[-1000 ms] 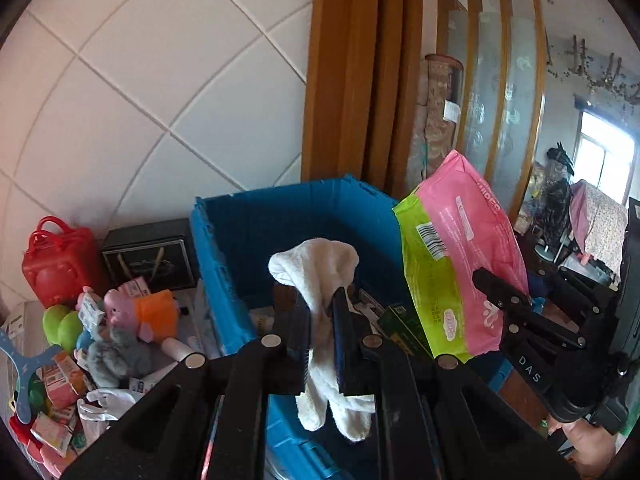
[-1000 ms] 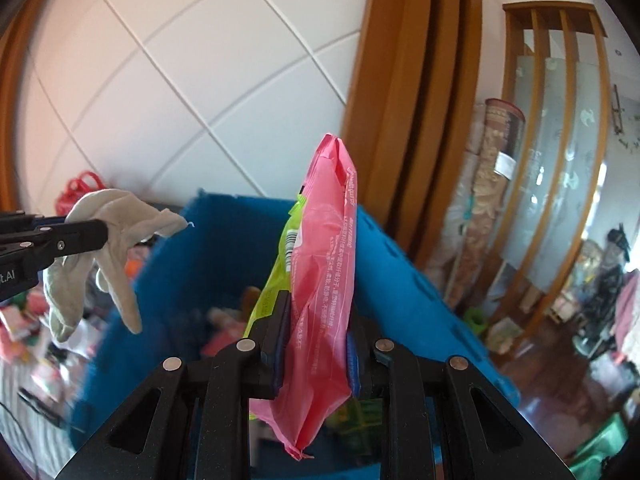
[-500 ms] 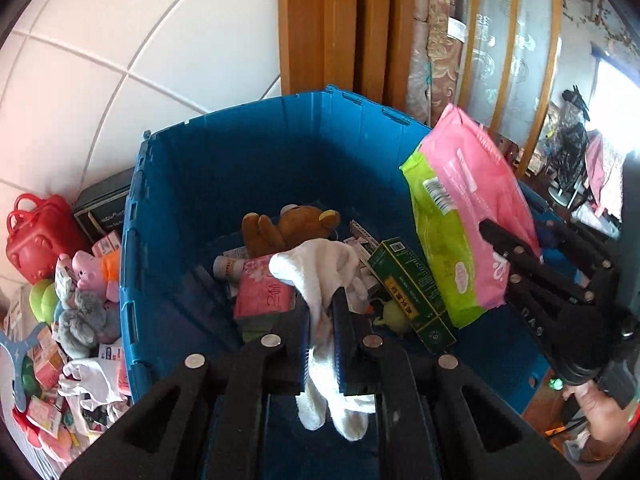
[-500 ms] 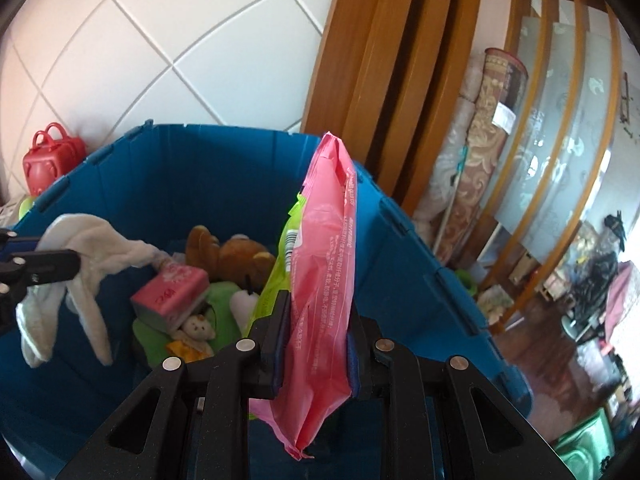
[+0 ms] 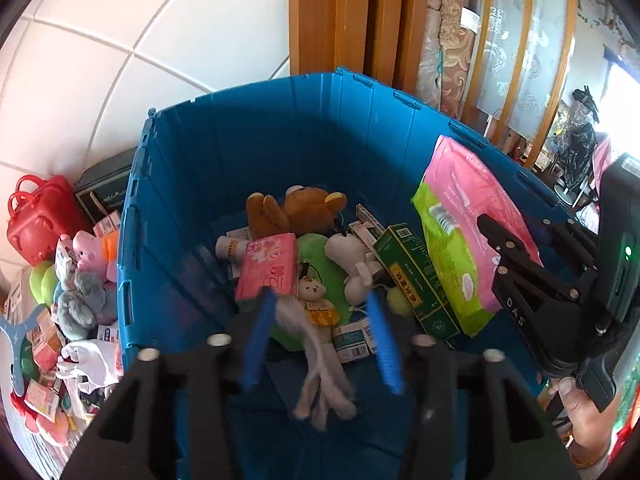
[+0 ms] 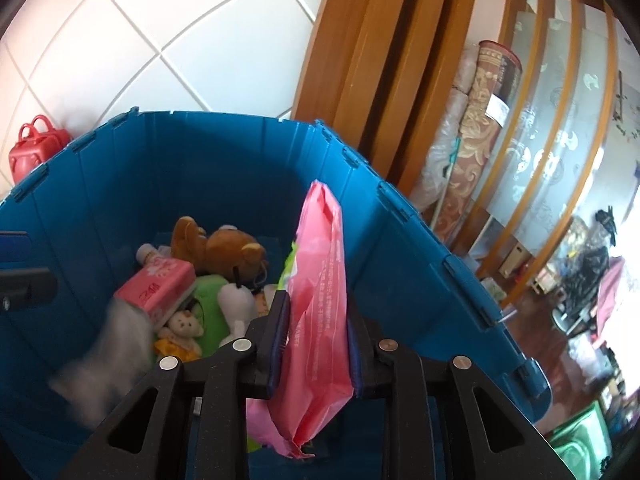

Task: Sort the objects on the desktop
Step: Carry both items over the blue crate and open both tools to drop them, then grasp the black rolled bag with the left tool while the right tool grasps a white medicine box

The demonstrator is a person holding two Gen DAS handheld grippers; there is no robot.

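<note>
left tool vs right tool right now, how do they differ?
The left tool has its jaws spread wide; the right tool is clamped. The left grips nothing, and the white cloth between its fingers is blurred, apparently dropping; the right pinches the pink and green packet upright. Both hang over the blue bin.

Ribbed plastic crate (image 5: 280,152) (glossy film pack (image 6: 320,280))

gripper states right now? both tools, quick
Left tool: open, white cloth blurred between its fingers, falling into the blue bin.
Right tool: closed on the pink and green packet, over the bin.
</note>
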